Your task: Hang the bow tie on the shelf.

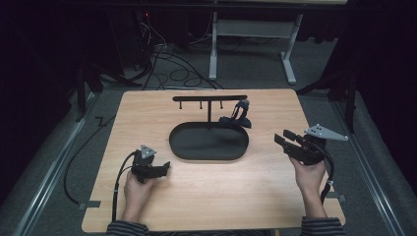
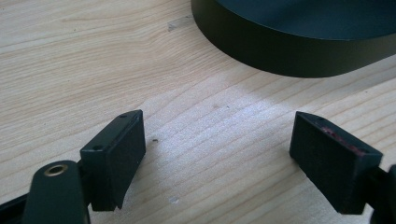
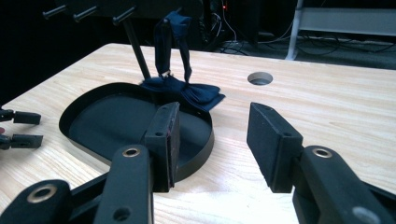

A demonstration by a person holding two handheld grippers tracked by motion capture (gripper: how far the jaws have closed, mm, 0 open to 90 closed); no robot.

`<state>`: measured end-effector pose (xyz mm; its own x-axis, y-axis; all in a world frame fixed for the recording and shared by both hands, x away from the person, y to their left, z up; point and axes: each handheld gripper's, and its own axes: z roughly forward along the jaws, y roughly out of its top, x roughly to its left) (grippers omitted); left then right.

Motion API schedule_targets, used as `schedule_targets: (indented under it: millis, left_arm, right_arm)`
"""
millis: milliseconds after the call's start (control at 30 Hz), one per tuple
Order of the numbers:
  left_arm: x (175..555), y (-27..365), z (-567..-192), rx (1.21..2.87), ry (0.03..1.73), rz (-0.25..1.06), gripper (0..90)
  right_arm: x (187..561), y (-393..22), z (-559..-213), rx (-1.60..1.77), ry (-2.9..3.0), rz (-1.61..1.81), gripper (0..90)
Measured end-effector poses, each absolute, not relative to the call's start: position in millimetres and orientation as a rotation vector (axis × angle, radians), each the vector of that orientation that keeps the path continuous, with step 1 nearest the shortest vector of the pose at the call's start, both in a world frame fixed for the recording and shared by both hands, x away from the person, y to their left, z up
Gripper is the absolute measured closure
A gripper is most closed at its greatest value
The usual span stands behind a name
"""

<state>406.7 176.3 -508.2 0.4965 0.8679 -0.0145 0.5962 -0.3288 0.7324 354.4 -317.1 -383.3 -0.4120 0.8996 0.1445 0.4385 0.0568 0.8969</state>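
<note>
Hands rest on the table (image 1: 206, 196), left gripper (image 2: 217, 154) and right gripper (image 3: 212, 140) both spread, empty.

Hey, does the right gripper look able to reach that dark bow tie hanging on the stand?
Probably yes: the right gripper is open and nothing stands between it and the bow tie.

We note a pale wooden table (image 1: 206, 196) with a round cable hole (image 3: 260, 78) in its top. Behind it, on grey carpet, lies a tangle of black cables (image 1: 169, 66). A white metal desk frame (image 1: 255, 29) stands farther back. Dark stand legs (image 1: 339, 83) flank the table's far corners. A metal floor rail (image 1: 49, 172) runs along the left.
</note>
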Motion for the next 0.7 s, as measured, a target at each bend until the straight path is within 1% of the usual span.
schedule_targets:
  millis: [700]
  left_arm:
    - [407,176,-508,2.051,1.198,0.505,18.8]
  right_arm:
    - [345,-316,-404,1.366,1.903,1.348,55.9]
